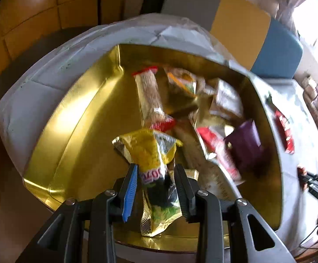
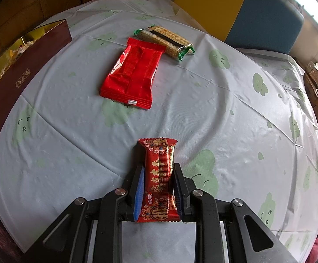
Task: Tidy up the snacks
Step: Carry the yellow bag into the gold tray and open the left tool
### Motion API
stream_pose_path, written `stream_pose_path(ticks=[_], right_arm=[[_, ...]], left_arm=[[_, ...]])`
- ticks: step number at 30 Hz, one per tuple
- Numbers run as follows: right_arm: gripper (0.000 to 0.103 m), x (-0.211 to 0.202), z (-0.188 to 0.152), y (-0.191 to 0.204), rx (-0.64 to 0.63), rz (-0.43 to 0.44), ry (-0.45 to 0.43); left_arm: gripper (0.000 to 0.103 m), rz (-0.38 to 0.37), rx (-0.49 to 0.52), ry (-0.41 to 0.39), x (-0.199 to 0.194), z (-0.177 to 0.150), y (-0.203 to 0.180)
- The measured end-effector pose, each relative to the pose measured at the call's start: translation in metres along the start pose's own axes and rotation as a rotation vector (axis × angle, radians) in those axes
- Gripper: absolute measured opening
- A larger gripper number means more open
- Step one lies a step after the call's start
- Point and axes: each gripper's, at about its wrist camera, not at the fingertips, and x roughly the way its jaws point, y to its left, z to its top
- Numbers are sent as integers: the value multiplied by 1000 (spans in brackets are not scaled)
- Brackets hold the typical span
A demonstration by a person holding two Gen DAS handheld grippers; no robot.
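box [image 1: 75, 131] already holds several snacks; my left fingers [image 1: 154, 175] pinch a yellow packet [image 1: 150, 153] over it, right fingers [image 2: 158, 175] clamp a patterned red bar [image 2: 159, 175] — two packs wait at twelve o'clock on the tabletop [image 2: 224, 120].

Glossy gold-lined box [image 1: 75, 118], shiny foil red packet [image 2: 130, 74], smooth plastic tablecloth [image 2: 202, 109]

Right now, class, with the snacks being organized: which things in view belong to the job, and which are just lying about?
Job:
yellow packet in left gripper
patterned red packet in right gripper
plain red packet
cracker pack
gold-lined box

Lying about:
tablecloth
blue chair
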Motion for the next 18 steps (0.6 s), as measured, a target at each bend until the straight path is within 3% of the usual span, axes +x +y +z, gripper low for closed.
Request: stream_pose_path(ticks=[18], right_arm=[[24, 0, 2, 3, 17, -31, 19]], left_arm=[[35, 37, 26, -151, -37, 0, 1]])
